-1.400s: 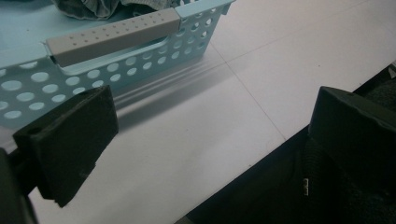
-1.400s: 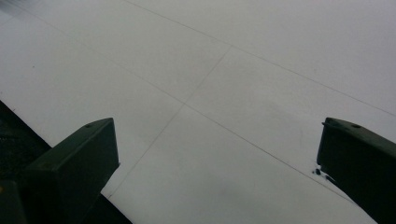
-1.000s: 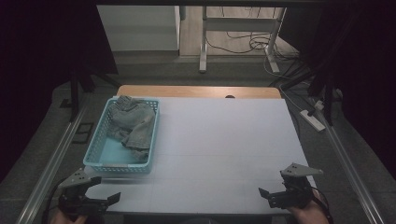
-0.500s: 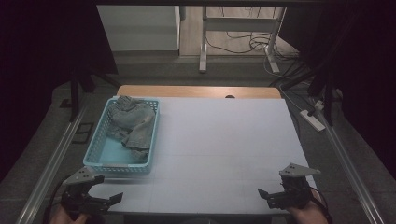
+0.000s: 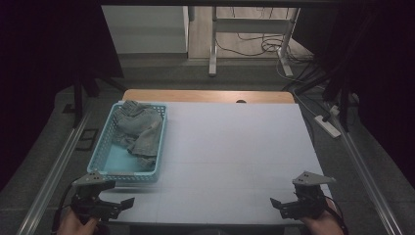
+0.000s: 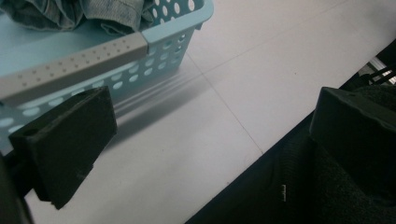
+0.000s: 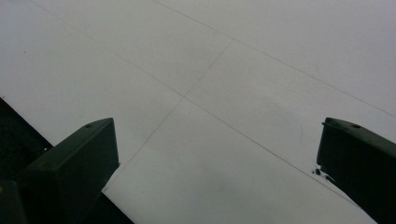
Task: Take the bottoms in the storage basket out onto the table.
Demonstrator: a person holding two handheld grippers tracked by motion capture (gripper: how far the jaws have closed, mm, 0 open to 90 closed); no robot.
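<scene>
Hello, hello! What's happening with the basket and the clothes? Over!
Both hand-held grippers open: left, right. Grey clothes in blue basket, untouched. Nothing in the way.

The basket [image 5: 103, 147] is showing a light blue colour, with rows of little round holes in its walls, and its near rim is wearing a grey strip [image 6: 74, 65] dotted with tiny holes. The cloth [image 5: 138, 129] lying in it is looking grey-blue, like faded jeans. The desk [image 5: 235, 152] is looking white, with thin grey lines crossing it like big squares, and a light brown wooden edge is peeking out at its far side. The left gripper [image 5: 117, 205] is showing black fingers [image 6: 65, 140] and a grey plate on top. The right gripper [image 5: 280, 205] is looking black too, with dark fingers [image 7: 70, 163] and the same grey plate.
</scene>
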